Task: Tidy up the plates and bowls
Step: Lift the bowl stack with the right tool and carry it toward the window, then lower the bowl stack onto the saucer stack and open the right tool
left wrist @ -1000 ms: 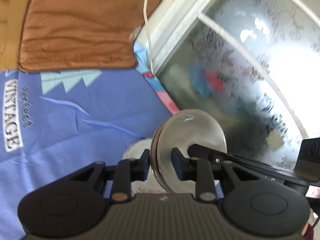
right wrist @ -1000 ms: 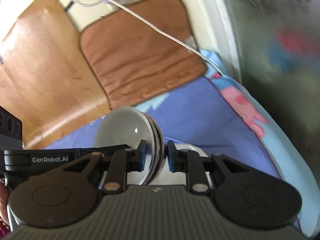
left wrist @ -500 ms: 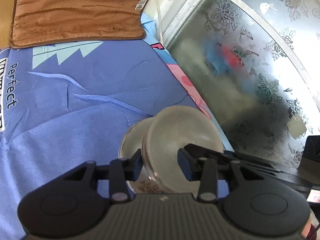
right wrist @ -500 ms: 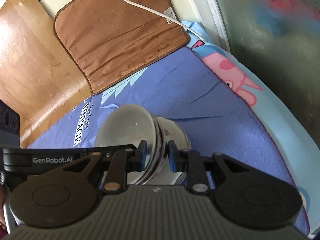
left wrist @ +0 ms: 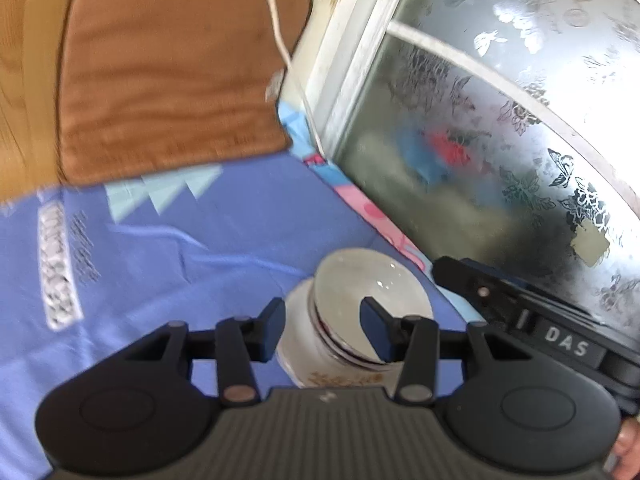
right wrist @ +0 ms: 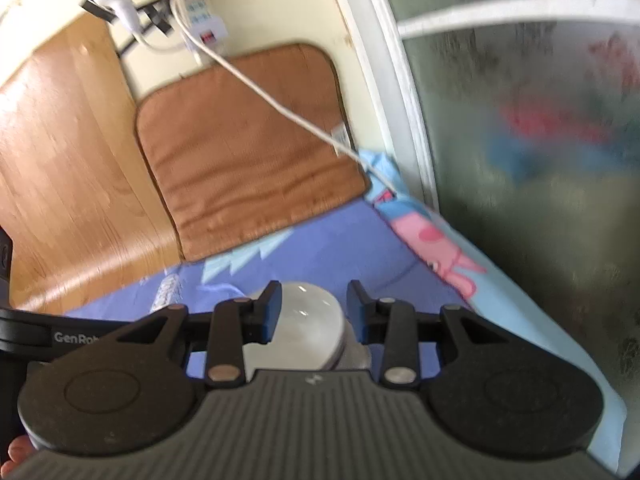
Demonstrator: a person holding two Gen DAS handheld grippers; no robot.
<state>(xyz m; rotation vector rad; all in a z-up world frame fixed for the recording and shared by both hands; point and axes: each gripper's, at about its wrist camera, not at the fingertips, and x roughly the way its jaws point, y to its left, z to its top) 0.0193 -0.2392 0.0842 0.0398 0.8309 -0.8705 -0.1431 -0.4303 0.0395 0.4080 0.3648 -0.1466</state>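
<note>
In the left wrist view my left gripper (left wrist: pixel 323 328) is in the lower middle of the frame, and its jaws have just been opening; the stack of bowls (left wrist: pixel 352 320) is between them but the pads do not press it any more, so I call it released. The stack sits on the blue bedsheet (left wrist: pixel 200 248) in the lower centre — a white patterned bowl below and shallower bowls with a dark rim nested into it, a little tilted. I think I held it from both sides to keep the nested pieces together while they came down on the soft cloth. At the right edge the black arm of my other tool reaches in, in front of the frosted window (left wrist: pixel 520 120). The brown mat (left wrist: pixel 168 80) fills the upper left, with a white cable (left wrist: pixel 276 28) across it. In the right wrist view my right gripper (right wrist: pixel 314 312) is also in the lower middle, its jaws have just been opening too, and the pale bowls (right wrist: pixel 308 328) show in the gap without contact that I can see — released as well. The picture is blurred, so fine contact I cannot confirm. I judge the stacking step nearly finished; the stack may lean on this soft sheet.
</note>
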